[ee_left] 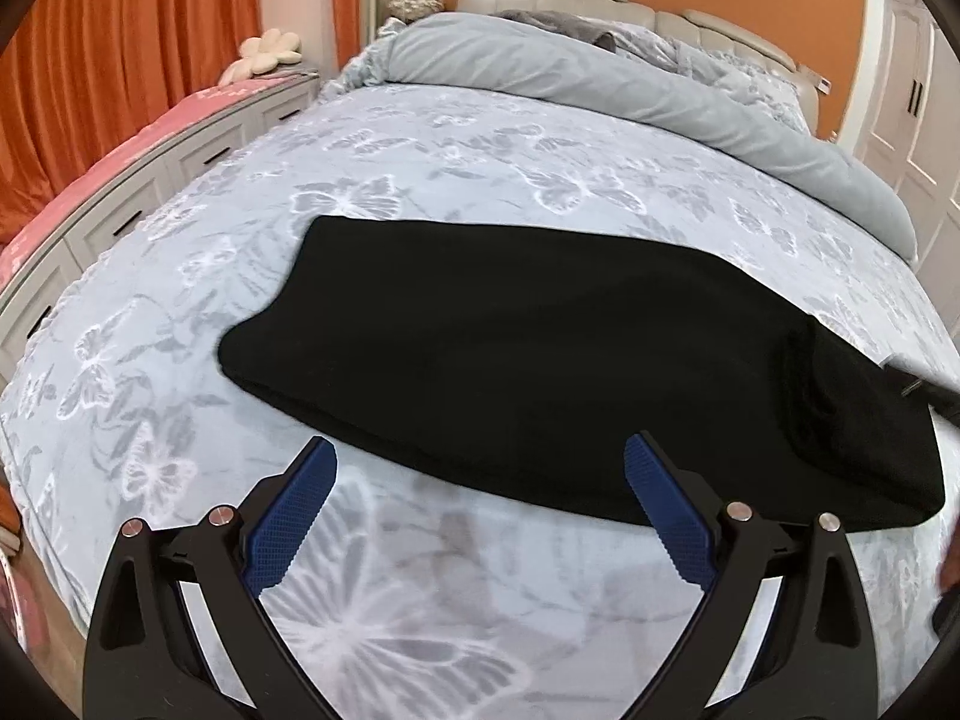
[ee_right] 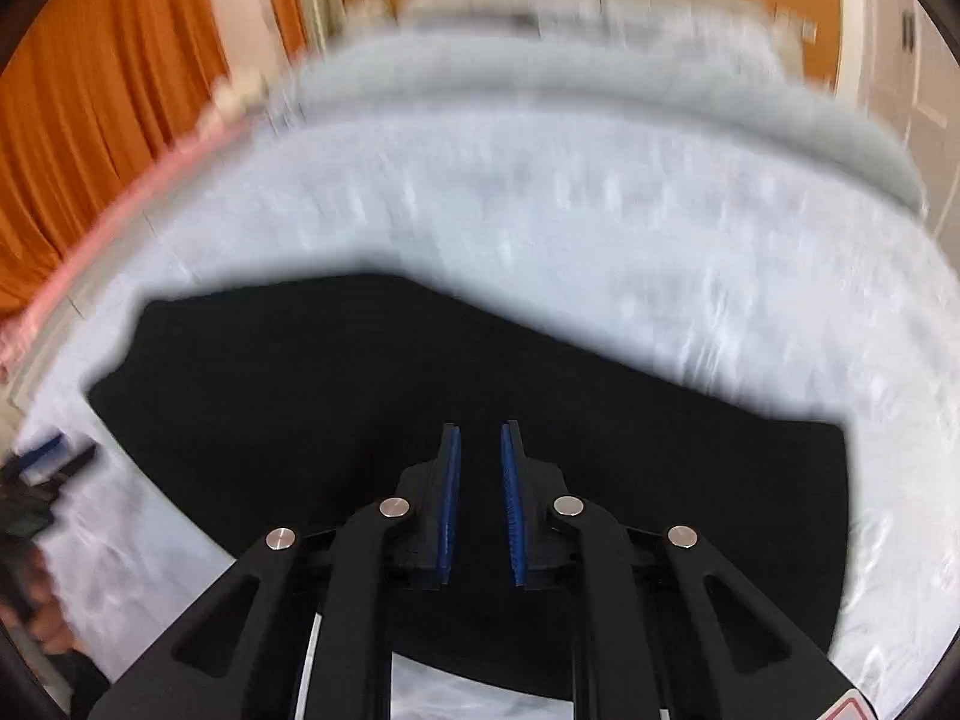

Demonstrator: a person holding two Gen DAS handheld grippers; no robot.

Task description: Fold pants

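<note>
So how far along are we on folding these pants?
Done: the black pants lie on the butterfly bedspread as one flat long band, apparently folded leg on leg. In hand: nothing; the left gripper is wide open, the right gripper nearly closed, empty. Left: probably folding the length over.

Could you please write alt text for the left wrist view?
Black pants lie folded flat on a butterfly-print bedspread, just beyond the open left tool, which holds nothing. A grey duvet is bunched by the headboard.

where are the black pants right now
The black pants lie flat on the butterfly-print bedspread, just ahead of the open left gripper and under the right gripper.
</note>
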